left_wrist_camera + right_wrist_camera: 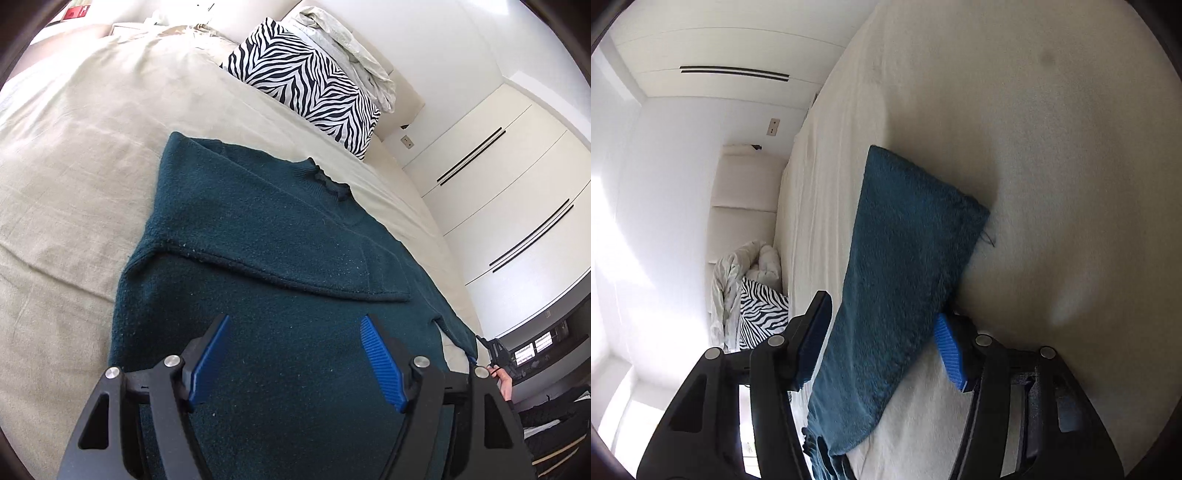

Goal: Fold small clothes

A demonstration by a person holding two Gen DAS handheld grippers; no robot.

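A beige bedspread (92, 155) covered the bed, a zebra pillow (306, 81) by the white wardrobe (517, 192). The right gripper (882, 332) was nearly cut off in the left view. The teal sweater (258, 229) lay flat beneath the left gripper (295, 347), whose jaws were spread and empty; its sleeve (905, 229) ran between the right gripper's parted fingers, grip unclear.

The sweater (266, 258) lies on the bed (74, 166) under the left gripper (293, 354); the pillow (306, 85) sits beyond.
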